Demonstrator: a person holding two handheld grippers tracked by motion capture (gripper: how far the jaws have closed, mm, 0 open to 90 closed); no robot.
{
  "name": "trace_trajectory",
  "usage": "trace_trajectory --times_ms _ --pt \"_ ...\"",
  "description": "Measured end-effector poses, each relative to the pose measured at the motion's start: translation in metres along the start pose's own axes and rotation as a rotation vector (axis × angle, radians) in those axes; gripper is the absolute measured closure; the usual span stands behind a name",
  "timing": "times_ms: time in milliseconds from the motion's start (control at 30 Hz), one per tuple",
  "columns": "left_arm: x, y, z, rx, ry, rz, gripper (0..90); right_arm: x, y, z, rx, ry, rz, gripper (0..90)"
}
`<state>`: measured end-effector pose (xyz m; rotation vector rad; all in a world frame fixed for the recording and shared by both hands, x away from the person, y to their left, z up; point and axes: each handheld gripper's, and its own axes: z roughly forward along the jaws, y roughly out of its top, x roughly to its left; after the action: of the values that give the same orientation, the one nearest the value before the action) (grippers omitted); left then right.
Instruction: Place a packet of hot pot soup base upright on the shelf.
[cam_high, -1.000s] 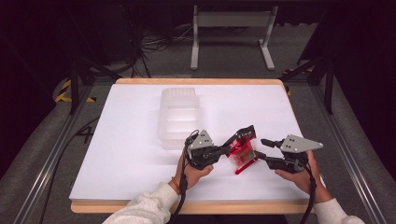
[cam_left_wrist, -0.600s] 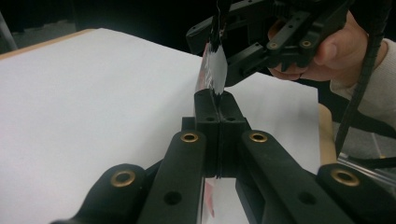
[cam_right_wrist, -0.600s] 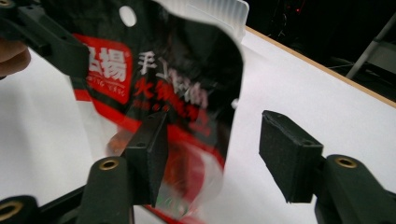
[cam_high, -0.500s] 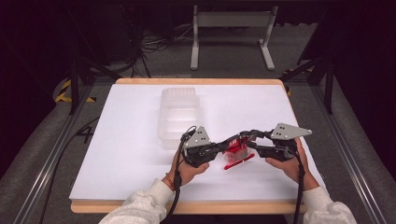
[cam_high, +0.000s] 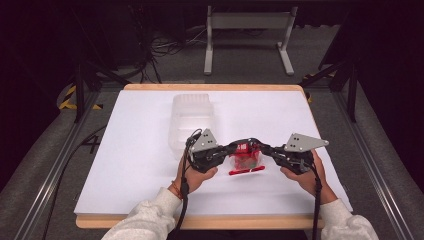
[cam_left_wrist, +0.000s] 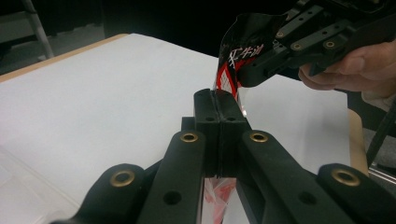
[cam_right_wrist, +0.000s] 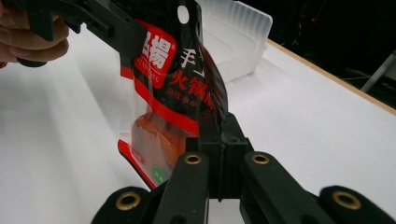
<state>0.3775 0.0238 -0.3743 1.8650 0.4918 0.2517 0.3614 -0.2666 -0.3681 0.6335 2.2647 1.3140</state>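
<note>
- Snack packet (cam_high: 245, 156) hangs just above the worktop (cam_high: 125, 165), near centre, right of the clear tray (cam_high: 192, 112).
- Left tongs (cam_high: 231, 148) and right tongs (cam_high: 261, 147), which just closed, each clamp an edge.
- Pull evenly, I'd say, or it tears.

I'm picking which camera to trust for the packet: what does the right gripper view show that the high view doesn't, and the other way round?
Right gripper view: the packet's printed front close up, its hang hole, the orange block behind the clear window, and the right gripper with jaws shut on the packet's edge.

High view: the whole white table, both forearms, and the left gripper and right gripper facing each other with the packet hanging between them.

Both: the packet held by both grippers, and the clear plastic tray behind it.
</note>
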Motion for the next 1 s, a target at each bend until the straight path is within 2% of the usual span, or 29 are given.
trace_trajectory --times_ms 33,67,133,200,267,400,733,1000 --pt "0.002 0.003 -0.002 0.001 0.010 0.011 89.5 0.000 0.002 0.001 -0.006 -0.001 0.008 90.0" --pt "0.003 0.004 -0.002 -0.004 0.011 -0.002 89.5 0.000 0.004 0.003 -0.010 -0.009 0.008 90.0" --pt "0.004 0.005 -0.003 -0.005 0.015 -0.002 89.4 0.000 0.006 0.003 -0.012 -0.013 0.009 90.0" --pt "0.008 0.008 -0.005 -0.004 0.035 0.015 89.4 0.000 0.010 0.005 -0.019 -0.019 0.011 90.0" --pt "0.010 0.010 -0.007 -0.006 0.046 0.004 89.3 0.000 0.013 0.008 -0.023 -0.025 0.008 90.0" --pt "0.018 0.014 -0.011 -0.011 0.071 0.015 88.9 0.000 0.019 0.015 -0.037 -0.024 0.008 90.0" --pt "0.030 0.028 -0.021 -0.032 0.100 0.013 88.9 -0.002 0.040 0.023 -0.066 -0.058 -0.002 90.0" --pt "0.042 0.039 -0.037 -0.064 0.146 0.012 88.8 -0.005 0.064 0.034 -0.091 -0.073 -0.008 90.0"
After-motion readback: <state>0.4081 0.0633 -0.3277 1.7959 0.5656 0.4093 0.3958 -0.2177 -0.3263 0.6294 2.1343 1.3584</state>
